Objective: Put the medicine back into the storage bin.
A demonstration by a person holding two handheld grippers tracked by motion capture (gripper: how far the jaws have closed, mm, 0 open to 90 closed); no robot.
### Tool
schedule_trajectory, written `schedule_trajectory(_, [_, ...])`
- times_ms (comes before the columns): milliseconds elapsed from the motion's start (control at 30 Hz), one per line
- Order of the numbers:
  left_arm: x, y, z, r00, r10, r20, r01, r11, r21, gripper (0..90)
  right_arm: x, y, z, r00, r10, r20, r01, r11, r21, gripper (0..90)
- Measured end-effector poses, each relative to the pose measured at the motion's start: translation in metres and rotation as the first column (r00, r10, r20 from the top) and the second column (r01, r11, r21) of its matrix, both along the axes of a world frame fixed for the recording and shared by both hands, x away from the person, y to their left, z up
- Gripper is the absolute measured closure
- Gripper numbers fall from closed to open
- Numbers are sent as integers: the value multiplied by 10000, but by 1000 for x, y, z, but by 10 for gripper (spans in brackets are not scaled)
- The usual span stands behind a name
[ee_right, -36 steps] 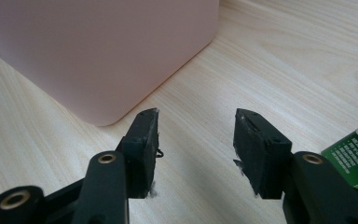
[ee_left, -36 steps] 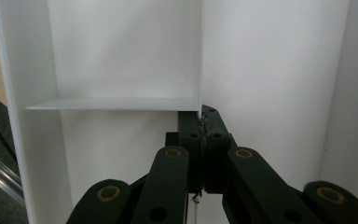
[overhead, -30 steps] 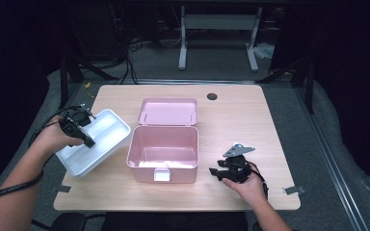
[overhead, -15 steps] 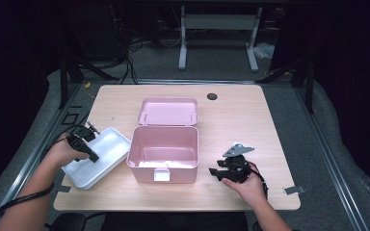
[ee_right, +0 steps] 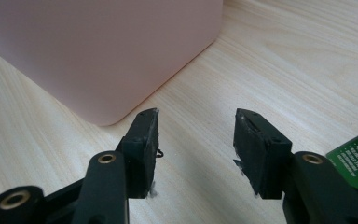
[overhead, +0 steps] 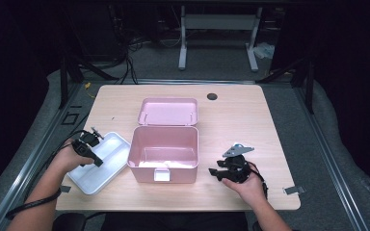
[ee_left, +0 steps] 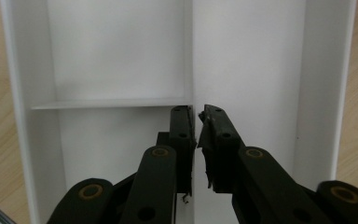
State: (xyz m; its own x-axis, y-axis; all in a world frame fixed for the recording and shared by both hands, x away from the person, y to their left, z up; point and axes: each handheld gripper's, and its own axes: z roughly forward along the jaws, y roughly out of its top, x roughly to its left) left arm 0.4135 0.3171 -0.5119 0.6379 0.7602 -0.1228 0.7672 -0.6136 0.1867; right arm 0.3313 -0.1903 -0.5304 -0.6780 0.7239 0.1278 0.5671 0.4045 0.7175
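A white divided tray (overhead: 107, 159) lies on the table left of the open pink box (overhead: 163, 150), whose lid (overhead: 168, 111) lies back flat. My left gripper (overhead: 97, 162) reaches into the tray from its left side. In the left gripper view its jaws (ee_left: 196, 112) straddle the tray's thin divider wall (ee_left: 189, 56). They have just been opening and stand a narrow slit apart. My right gripper (overhead: 213, 172) rests on the table right of the box. Its jaws (ee_right: 196, 119) are open with nothing between them, near the box's rounded corner (ee_right: 102, 51).
A round cable hole (overhead: 212, 96) sits at the table's back middle. A tape piece (overhead: 290, 190) marks the front right edge. A green label (ee_right: 356, 163) shows beside my right jaw. A grey metal frame (overhead: 217, 24) stands on the floor behind.
The left hand has come down and toward the front edge with the tray, which was tilted in the air and now lies flat on the table. The right hand has not moved.
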Motion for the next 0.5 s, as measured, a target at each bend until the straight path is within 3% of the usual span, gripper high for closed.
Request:
schedule_trajectory(67, [-5,0,4,9993,20,360,-18,10000,-51,791,0,0,0,10000,-6,6,6,10000,17,499])
schedule_trajectory(167, [-15,-2,11,9944,168,1044,-121,9989,-454,719,0,-1,0,10000,2,6,-2,10000,58,498])
schedule_trajectory(300, [-25,-8,18,9857,504,1606,-294,9910,-1306,639,0,1,1,10000,56,16,-56,10000,45,497])
schedule_trajectory(400, [-28,-12,20,9801,718,1848,-194,9623,-2713,625,-1,2,4,9997,249,57,-248,9996,-141,486])
schedule_trajectory(467, [-27,-16,21,9788,619,1950,8,9520,-3061,625,-2,4,7,9986,517,100,-516,9986,-137,484])
schedule_trajectory(500, [-26,-18,21,9781,629,1986,29,9492,-3147,621,-3,5,10,9988,477,125,-471,9978,-476,484])
